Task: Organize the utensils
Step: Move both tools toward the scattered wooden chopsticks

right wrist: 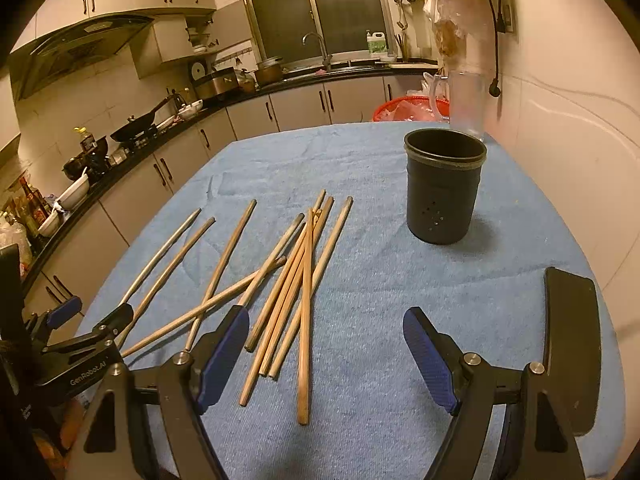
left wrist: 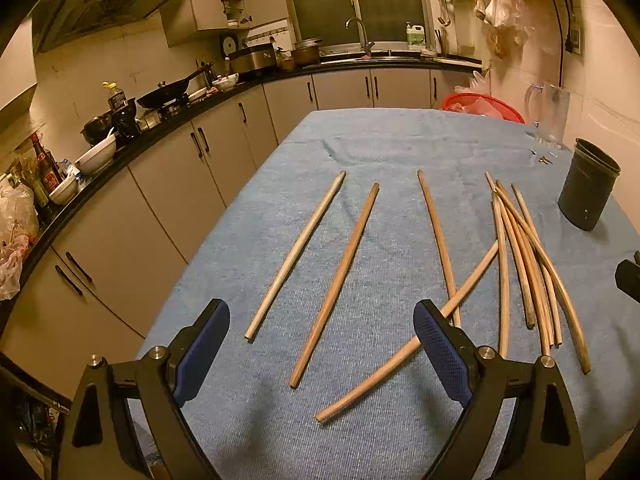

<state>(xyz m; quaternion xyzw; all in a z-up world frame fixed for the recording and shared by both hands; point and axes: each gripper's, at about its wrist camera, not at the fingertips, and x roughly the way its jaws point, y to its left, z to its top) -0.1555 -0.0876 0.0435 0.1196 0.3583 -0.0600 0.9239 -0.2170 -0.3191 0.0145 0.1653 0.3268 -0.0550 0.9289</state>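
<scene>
Blue cloth (right wrist: 400, 320): chopsticks (right wrist: 288, 300) ahead, between both gaping tongs, untouched.

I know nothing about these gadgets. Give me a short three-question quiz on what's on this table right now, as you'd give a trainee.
1. True or false: the dark holder already has chopsticks standing in it.
2. Which describes the left gripper and the right gripper? A) both open and empty B) both clamped on chopsticks C) one open, one shut
3. Fill in: the chopsticks lie on a ____ cloth.

Key: 1. False, the part of its inside that shows is bare, and the chopsticks lie flat on the cloth. 2. A. 3. Blue.
</scene>
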